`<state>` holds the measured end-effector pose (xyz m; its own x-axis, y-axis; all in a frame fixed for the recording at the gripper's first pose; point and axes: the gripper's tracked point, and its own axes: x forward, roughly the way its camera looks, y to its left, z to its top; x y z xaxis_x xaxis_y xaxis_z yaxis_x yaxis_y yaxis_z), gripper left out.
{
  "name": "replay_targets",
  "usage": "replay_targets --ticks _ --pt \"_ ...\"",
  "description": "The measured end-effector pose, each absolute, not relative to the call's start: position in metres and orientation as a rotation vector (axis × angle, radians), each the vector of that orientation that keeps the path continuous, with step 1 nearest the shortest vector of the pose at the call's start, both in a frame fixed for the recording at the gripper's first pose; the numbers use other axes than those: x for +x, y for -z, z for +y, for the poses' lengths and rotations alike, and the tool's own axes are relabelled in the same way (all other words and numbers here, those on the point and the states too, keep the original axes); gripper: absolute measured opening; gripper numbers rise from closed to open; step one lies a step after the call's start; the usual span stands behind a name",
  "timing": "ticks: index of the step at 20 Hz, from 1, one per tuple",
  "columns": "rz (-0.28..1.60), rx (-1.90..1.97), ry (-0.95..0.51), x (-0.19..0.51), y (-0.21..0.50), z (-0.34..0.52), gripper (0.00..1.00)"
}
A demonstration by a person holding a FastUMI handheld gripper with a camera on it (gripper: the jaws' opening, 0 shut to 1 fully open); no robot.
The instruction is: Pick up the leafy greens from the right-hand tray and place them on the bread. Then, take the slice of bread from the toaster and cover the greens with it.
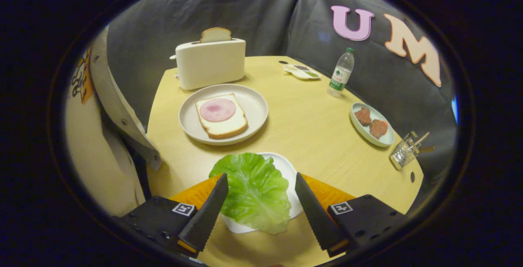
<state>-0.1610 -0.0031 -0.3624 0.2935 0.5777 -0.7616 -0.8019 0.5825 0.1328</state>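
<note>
Lettuce (255,191) lies across its white tray (286,169) between your fingers, near the plate (253,103) holding bread (222,126) and ham; it looks light, floppy and easily torn. Your gripper (261,189) stands wide open, holding nothing, so pinch the leaf's thicker central rib.

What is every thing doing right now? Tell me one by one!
Gripper: fingers open, either side of the lettuce, not pressing it.
Lettuce: lying on its white tray, between the fingers.
Bread: flat on a plate, ham on top, no greens yet.
Toaster: upright, a slice sticking out.
Bottle: standing, cap on.
</note>
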Motion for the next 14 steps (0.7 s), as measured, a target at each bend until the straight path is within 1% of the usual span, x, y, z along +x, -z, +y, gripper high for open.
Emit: replay_targets --ticks 8,14 --pt "0.993 -0.274 -0.924 -0.177 0.398 -0.015 1.0" --pt "1.024 -0.23 -0.905 -0.18 0.403 -0.016 0.99"
